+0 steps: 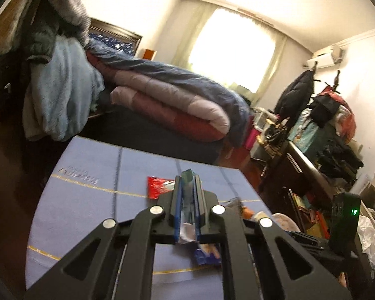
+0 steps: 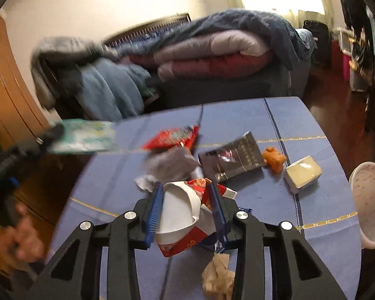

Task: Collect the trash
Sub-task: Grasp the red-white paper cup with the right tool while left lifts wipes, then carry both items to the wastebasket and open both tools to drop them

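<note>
Trash: L wrist view first. My left tongs are clamped on a thin teal wrapper, lifted above the blue counter; red wrapper lies just beyond the tips. R wrist view: right tongs sit around a crushed white-and-red paper cup on the counter, pads touching its sides. I'd squeeze gently, grip mid-body, lift straight so it won't slip. More litter nearby: dark packet, orange scrap.

A lived-in bedroom at home — a bed piled with a folded quilt, a curtained window, an air conditioner high on the wall, coats on hooks, a cluttered dresser — and a blue-covered table at the bed's foot.
</note>
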### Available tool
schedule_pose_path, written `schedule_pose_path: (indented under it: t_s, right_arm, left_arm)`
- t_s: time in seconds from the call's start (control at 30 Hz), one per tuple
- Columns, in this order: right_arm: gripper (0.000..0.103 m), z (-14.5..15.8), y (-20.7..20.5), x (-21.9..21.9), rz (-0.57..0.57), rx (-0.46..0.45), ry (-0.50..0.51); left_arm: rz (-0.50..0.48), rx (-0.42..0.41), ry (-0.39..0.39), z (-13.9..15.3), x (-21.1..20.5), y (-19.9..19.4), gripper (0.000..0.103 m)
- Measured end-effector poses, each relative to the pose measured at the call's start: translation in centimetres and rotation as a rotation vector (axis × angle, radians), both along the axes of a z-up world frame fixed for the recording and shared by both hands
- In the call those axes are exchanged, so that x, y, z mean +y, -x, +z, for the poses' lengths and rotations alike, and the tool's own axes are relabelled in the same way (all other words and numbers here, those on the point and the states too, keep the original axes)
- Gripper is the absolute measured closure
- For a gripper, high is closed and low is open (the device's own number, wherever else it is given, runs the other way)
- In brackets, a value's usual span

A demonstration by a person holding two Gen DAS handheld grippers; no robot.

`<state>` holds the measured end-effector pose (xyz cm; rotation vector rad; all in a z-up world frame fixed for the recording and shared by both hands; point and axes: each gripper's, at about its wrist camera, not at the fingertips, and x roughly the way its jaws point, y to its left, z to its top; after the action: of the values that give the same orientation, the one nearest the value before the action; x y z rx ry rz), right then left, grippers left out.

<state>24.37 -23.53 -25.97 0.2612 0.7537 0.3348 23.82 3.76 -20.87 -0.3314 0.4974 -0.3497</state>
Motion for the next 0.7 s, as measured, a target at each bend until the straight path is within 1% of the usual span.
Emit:
schedule_pose_path:
  t_s: [0.1,0.23,0.37,0.47,0.57,0.7]
  right_arm:
    - [0.065,1.6,1.4,-1.4,-0.016,-0.046,-0.032]
    - [0.065,2.6,3.1,-3.2,-0.071,-0.078,-0.003]
    - [0.065,2.7,4.8,-5.9,-0.145,-0.088,0.04]
    - [0.065,2.5,5.8,-8.4,-0.208,-0.085,0.063]
    - [0.065,2.2,6.8,-11.7,-0.288,-0.087,0.085]
    - [0.065,1.7,7.8,-15.9,-0.393,-0.087,0.113]
  left_arm:
    - [-0.046,-0.024,0.003,1.1,-1.9,0.6,0.093]
    - [-0.129,-0.051,-0.003,2.3,-5.7,1.3,0.093]
    - [-0.213,-0.061,-0.015,2.7,-9.8,1.7,0.093]
    - [-0.291,-0.059,-0.028,2.7,-13.8,1.6,0.093]
    - [-0.352,-0.058,-0.039,2.5,-17.4,1.6,0.093]
    - [-0.449,-0.051,-0.065,2.1,-23.5,1.2,0.093]
